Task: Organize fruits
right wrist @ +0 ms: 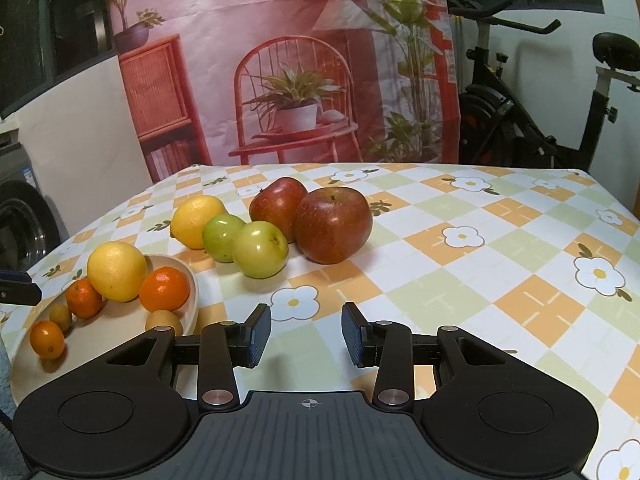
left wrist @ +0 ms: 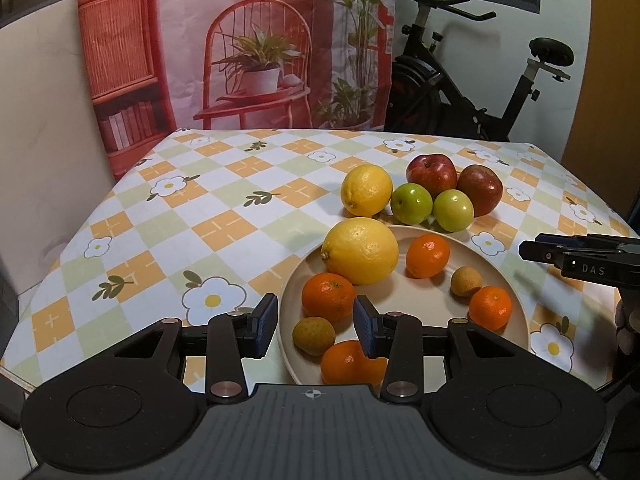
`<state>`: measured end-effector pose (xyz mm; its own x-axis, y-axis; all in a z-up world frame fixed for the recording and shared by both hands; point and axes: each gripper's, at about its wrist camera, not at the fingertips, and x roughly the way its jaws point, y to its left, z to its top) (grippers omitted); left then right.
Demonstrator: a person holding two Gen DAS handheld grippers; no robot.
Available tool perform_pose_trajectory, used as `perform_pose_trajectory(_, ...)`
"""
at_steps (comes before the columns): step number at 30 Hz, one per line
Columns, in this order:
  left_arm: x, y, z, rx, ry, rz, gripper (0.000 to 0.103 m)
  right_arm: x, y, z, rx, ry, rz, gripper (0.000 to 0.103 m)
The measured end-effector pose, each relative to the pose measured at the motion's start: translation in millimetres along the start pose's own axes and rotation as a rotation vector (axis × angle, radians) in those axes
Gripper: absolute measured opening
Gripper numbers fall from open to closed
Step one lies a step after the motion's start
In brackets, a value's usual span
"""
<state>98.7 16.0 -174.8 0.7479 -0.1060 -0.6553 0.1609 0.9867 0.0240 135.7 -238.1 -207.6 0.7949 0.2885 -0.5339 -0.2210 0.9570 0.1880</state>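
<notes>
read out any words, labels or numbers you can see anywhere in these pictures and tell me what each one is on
"DAS": white letters on the black body of the right tongs, in the left wrist view.
Nothing else is readable; the book spines printed on the backdrop are too small.

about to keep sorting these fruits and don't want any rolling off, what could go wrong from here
1. The beige round plate is crowded: the large yellow lemon touches a small orange mandarin, so the open left claw may nudge neighbours out.
2. The two green apples and two red apples sit touching on the checked floral tablecloth; lifting one with the open right claw could set others rolling.
</notes>
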Motion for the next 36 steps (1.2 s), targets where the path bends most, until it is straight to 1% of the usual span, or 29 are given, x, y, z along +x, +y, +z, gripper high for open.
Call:
perform_pose_trajectory(11, 0, 2, 1, -0.008, -0.003, 0.006, 0.044, 0, 0, 0, 0.0, -0.001, 0.001, 0.036)
perform_pose_trajectory(17, 2, 8, 10, -0.018, -0.014, 0.012, 0.044, 0, 0, 0, 0.004, -0.006, 0.001, 0.036)
perform_pose_trajectory(22, 4, 8, 29, -0.023, -0.037, 0.005, 0.044, -1, 1, 0, 0.002, -0.009, -0.004, 0.036)
perform_pose_trajectory(28, 9, 1, 58, -0.017, -0.071, -0.026, 0.044, 1, 1, 4, -0.006, -0.017, 0.001, 0.036)
perform_pose_trajectory(36, 32, -18, 81, 0.023, -0.066, -0.071, 0.044, 16, 1, 15, -0.018, -0.023, 0.02, 0.036)
